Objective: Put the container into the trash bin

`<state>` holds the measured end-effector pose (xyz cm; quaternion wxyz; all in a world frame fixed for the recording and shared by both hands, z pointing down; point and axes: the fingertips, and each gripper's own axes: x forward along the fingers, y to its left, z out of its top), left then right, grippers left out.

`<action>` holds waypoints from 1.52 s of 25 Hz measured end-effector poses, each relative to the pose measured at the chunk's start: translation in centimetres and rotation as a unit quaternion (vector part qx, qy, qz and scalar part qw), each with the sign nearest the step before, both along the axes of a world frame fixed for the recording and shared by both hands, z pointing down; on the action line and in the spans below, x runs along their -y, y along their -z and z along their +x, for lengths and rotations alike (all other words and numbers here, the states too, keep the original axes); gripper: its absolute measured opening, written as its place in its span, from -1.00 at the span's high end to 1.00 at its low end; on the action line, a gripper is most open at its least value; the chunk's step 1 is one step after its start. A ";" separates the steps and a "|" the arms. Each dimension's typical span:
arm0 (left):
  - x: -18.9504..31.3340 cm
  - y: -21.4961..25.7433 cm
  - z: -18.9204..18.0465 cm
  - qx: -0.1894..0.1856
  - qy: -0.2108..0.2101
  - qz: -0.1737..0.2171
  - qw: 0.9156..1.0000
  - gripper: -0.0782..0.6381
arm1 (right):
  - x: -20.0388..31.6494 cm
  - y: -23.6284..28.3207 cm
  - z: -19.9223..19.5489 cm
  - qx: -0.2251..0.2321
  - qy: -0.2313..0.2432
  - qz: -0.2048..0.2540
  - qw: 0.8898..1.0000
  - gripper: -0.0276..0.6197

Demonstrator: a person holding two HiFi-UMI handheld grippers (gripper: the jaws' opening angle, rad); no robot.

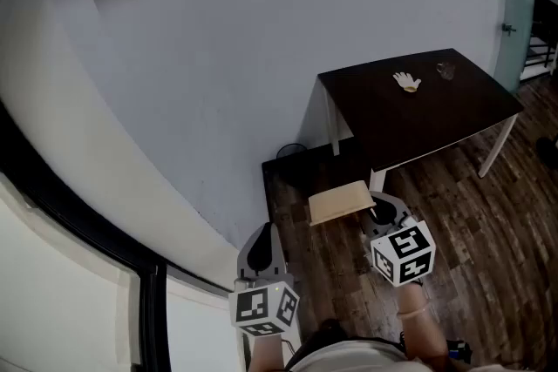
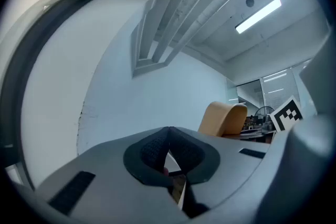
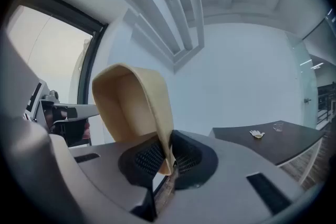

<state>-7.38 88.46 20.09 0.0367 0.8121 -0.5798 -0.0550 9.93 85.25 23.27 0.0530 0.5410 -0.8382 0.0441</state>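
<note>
Right tongs [image 3: 166, 160] clamp the container [image 3: 131, 107] by its wall, at twelve o'clock; left tongs [image 2: 169, 155] sit closed, empty. I see no bin; dropping remains.

The person is wearing a pale top [image 1: 349, 359]. The grey moulded-plastic left gripper [image 1: 262, 233] and the matching right gripper [image 1: 377, 203] are each carrying a white cube printed with black square markers [image 1: 263, 307] at the rear, while black ribbed rubber pads [image 3: 148, 158] are lining the jaw tips inside dark oval recesses
</note>
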 end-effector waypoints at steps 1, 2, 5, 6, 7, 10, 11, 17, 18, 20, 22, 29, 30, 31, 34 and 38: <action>0.3 -0.1 -0.1 0.001 -0.003 -0.001 1.000 0.73 | 0.3 0.0 -0.2 -0.001 -0.001 0.000 1.000 0.82; 0.7 -0.2 -0.3 0.001 -0.006 -0.002 1.000 0.73 | 0.7 -0.1 -0.5 -0.001 -0.002 0.000 1.000 0.82; 1.7 -0.4 -0.6 0.000 -0.015 -0.003 1.000 0.73 | 1.6 -0.3 -1.0 0.005 -0.010 -0.002 1.000 0.82; 2.0 -0.5 -0.6 0.000 -0.018 -0.003 1.000 0.73 | 2.0 -0.4 -1.0 0.009 -0.013 -0.004 1.000 0.82; 2.4 -0.5 -0.7 0.000 -0.021 -0.003 1.000 0.73 | 2.3 -0.5 -1.1 0.013 -0.015 -0.006 1.000 0.81; 3.3 -0.8 -0.8 -0.002 -0.031 -0.005 0.999 0.73 | 3.2 -0.7 -1.6 0.012 -0.018 -0.009 1.000 0.81; 3.6 -0.9 -0.8 -0.003 -0.035 -0.006 0.999 0.73 | 3.4 -0.8 -1.8 0.011 -0.018 -0.008 1.000 0.81; 4.8 -0.8 -0.9 -0.011 -0.057 -0.004 0.998 0.73 | 4.6 -0.5 -2.8 0.019 -0.019 -0.004 1.000 0.81; 5.0 -0.7 -0.9 -0.013 -0.060 -0.003 0.998 0.73 | 4.7 -0.5 -3.0 0.020 -0.019 -0.004 1.000 0.81; 5.4 -0.6 -0.9 -0.016 -0.064 -0.001 0.998 0.73 | 5.1 -0.5 -3.4 0.021 -0.018 -0.003 1.000 0.81; 5.8 -0.6 -0.9 -0.019 -0.067 0.000 0.998 0.73 | 5.5 -0.3 -3.7 0.021 -0.016 -0.002 1.000 0.81; 7.7 -0.8 -0.1 -0.026 -0.070 -0.007 0.997 0.73 | 7.4 -0.1 -3.5 0.031 -0.016 0.000 0.999 0.81; 8.1 -0.9 0.2 -0.027 -0.073 -0.007 0.997 0.73 | 7.8 -0.2 -3.2 0.033 -0.016 -0.001 0.999 0.81; 8.5 -0.9 0.6 -0.027 -0.075 -0.006 0.997 0.73 | 8.2 -0.3 -2.9 0.034 -0.016 -0.001 0.999 0.81; 10.2 -1.3 1.8 -0.019 -0.081 -0.006 0.996 0.73 | 9.8 -0.6 -1.7 0.038 -0.017 -0.003 0.999 0.81; 13.5 -1.3 3.2 -0.013 -0.081 -0.007 0.997 0.73 | 13.1 -0.6 -0.1 0.047 -0.020 -0.003 0.999 0.81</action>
